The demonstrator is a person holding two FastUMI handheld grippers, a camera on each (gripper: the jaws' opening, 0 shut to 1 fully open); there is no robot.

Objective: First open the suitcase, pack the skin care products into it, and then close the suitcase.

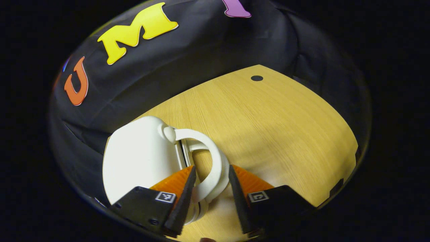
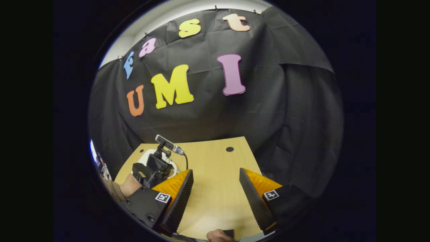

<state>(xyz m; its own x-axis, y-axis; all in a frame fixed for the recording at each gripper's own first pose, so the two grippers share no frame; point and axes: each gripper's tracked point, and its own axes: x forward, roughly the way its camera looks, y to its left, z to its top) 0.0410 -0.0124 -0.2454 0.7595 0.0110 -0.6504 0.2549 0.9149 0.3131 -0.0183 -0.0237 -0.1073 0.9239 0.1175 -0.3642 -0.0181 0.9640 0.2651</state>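
A light wooden table (image 1: 278, 134) stood against black cloth, with a small dark round hole (image 1: 257, 78) near its far edge. The white suitcase (image 1: 141, 158) lay on the table's left part, close to the cloth. Its lower edge was cut off by the rim of the left gripper view and partly hidden behind the left gripper's near finger, so its full outline could not be made out. It was a smooth, rounded white shell, closed, with a thin dark seam beside a curved white handle (image 1: 215, 168) that arched out from its side. No skin care products could be made out in either view.

The left gripper (image 1: 211, 195) reached forward and low over the table, its jaws spread with the handle loop between them; the orange ribbed fingers (image 1: 174, 183) sat just beside the handle, and whether either pad touched it could not be told.

In the right gripper view, the right gripper (image 2: 215, 198) hovered over bare tabletop, jaws spread wide on nothing. Farther left there, the left gripper's black body (image 2: 155, 168) covered most of the suitcase, and a hand (image 2: 129, 186) with a tan sleeve held it.
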